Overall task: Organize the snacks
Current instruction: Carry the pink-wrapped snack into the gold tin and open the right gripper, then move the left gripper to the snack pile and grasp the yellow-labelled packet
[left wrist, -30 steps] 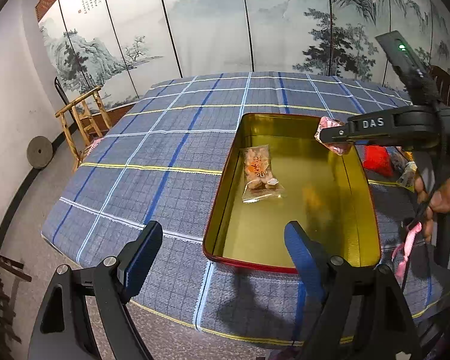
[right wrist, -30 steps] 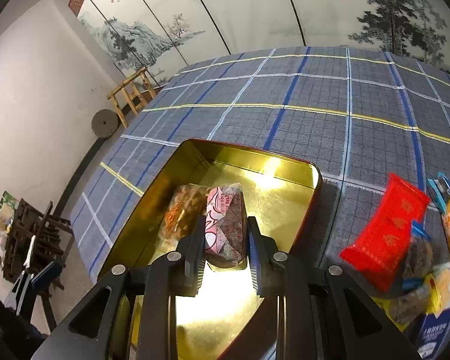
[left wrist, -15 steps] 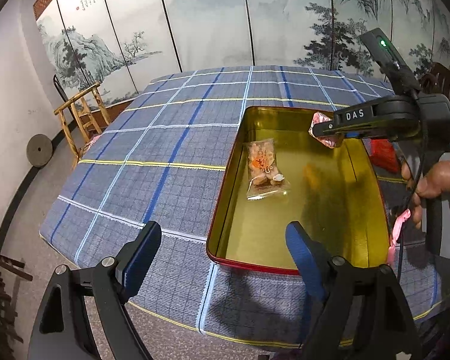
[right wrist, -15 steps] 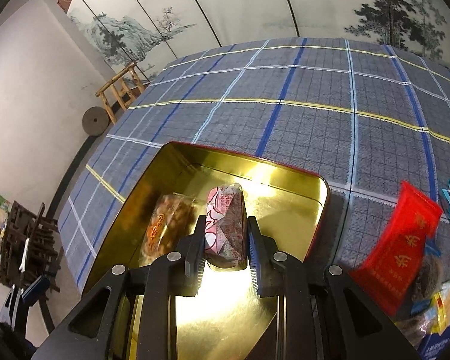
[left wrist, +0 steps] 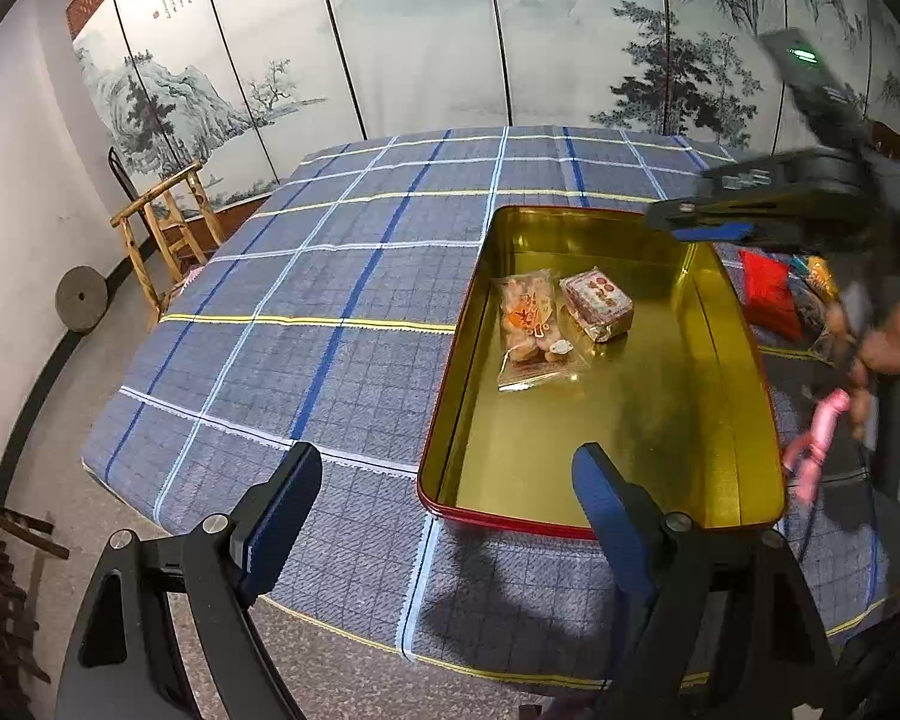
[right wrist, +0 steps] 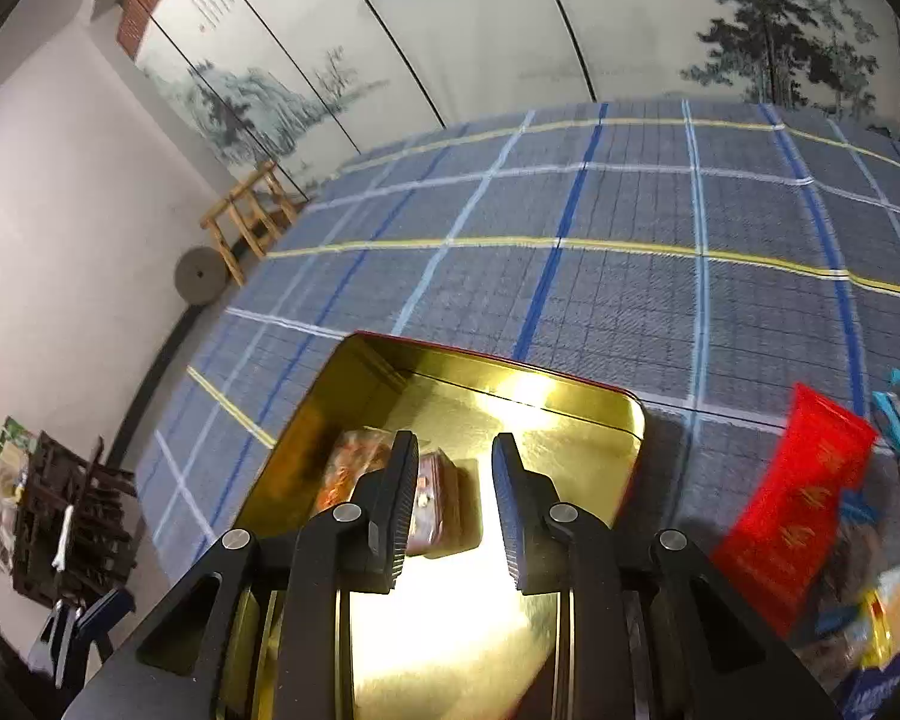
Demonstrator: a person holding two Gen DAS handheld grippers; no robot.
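A gold tin with a red rim (left wrist: pixel 744 360) lies on the blue checked tablecloth. Inside it a clear packet of orange snacks (left wrist: pixel 531 324) lies beside a pink-and-brown wrapped snack (left wrist: pixel 597 303). My right gripper (left wrist: pixel 690 222), blurred, hangs above the tin's far right corner. In the right wrist view its fingers (right wrist: pixel 455 450) stand a narrow gap apart with nothing gripped. The wrapped snack (right wrist: pixel 444 498) shows below them on the tin floor, next to the orange packet (right wrist: pixel 354 462). My left gripper (left wrist: pixel 447 462) is open and empty over the tin's near left corner.
A red packet (right wrist: pixel 798 480) and several other snacks lie in a pile on the cloth right of the tin (right wrist: pixel 498 366). A person's hand (left wrist: pixel 894 348) holds the right gripper's handle. A wooden chair (left wrist: pixel 168 228) stands off the table's far left corner.
The right gripper has let go of the pink wrapped snack, which now lies in the tin beside the orange packet. That gripper has pulled back to the right. The left gripper has stayed put.
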